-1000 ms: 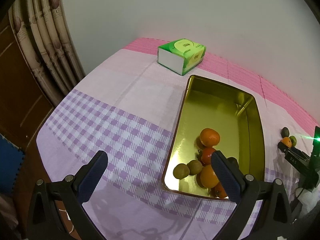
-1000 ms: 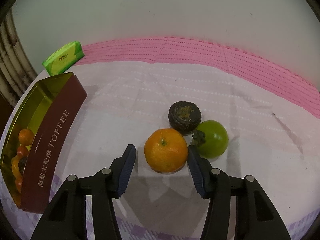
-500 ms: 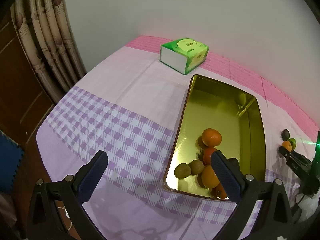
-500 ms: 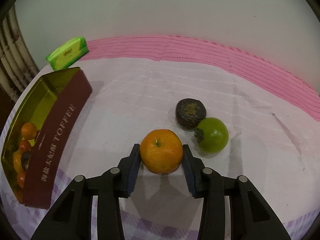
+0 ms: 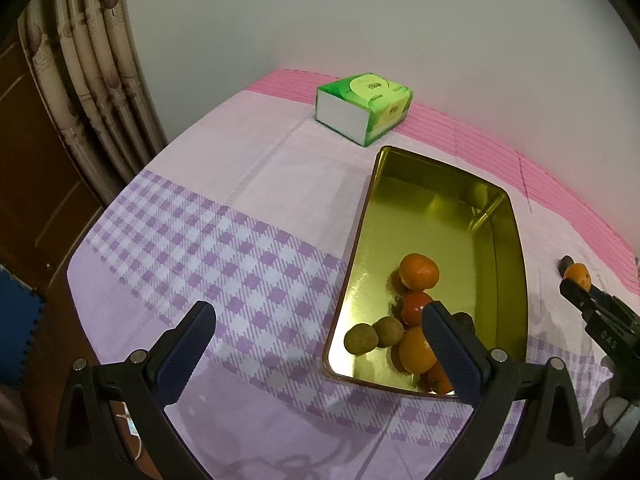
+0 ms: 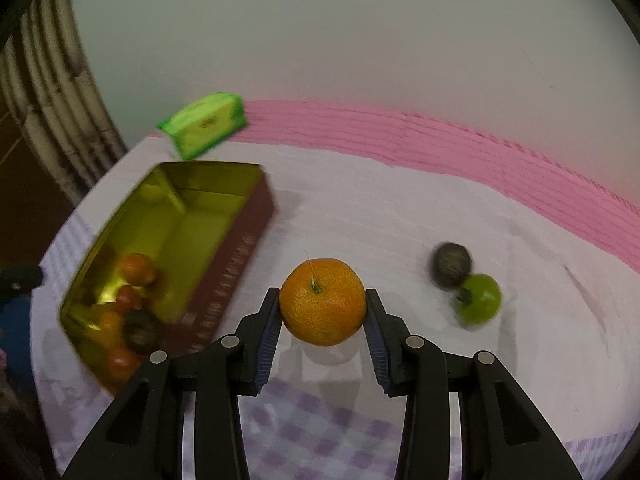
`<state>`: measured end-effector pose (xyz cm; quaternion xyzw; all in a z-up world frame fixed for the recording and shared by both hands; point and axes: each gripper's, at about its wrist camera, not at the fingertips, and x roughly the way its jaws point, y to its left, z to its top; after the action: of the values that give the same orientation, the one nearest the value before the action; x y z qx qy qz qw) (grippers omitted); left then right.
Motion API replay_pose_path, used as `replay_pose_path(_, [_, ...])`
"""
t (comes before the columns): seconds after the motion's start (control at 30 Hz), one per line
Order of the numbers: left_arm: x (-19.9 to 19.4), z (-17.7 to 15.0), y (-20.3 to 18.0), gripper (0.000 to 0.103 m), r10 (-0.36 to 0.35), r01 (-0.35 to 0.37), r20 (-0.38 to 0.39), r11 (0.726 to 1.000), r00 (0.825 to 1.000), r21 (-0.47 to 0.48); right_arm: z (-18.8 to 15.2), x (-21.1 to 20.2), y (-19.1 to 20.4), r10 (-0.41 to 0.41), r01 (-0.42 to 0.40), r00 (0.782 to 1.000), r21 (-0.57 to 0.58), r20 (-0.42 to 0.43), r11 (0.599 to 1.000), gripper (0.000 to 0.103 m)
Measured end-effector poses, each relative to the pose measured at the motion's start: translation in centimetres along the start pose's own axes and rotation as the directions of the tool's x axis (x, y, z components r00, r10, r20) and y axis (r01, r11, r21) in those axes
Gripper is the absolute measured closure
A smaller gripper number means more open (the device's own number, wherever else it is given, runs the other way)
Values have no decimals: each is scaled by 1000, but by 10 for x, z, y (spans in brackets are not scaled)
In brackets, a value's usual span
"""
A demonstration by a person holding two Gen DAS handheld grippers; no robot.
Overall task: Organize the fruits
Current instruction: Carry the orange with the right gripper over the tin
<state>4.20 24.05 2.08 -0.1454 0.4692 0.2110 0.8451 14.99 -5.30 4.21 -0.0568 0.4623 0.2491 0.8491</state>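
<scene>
At the far left a curtain [image 5: 92,92] hangs beside the table [image 5: 224,184], which is covered by a cloth with lilac checks in front and pink stripes at the back. The left gripper [image 5: 320,356] hovers over the checks with its fingers spread wide and nothing between them. Behind it, near the wall, sits a green tissue box [image 5: 364,110]. Just in front of that box lies the gold tin [image 6: 236,216], maroon outside, with oranges, a red fruit and brownish fruits gathered at its near end. To the right of the tin, the right gripper [image 6: 322,312] pinches an orange [image 6: 322,300] by its sides, stem up, lifted clear above its shadow on the cloth. Farther right, a dark fruit [image 6: 451,265] and a green fruit [image 6: 480,298] lie touching each other on the table.
</scene>
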Motion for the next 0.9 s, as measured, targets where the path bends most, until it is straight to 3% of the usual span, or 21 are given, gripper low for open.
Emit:
replay_pose_path(0.5, [5,1,16,1,28,-30,-23,996,999,-81,1,7,97,150,-156,988,-157,-46,975,62])
replay_pose_path(0.9, [6,3,21,1,24,-27,-29,994,999,-104,-13,25,120,170,-192,978,-205,-118,960,61])
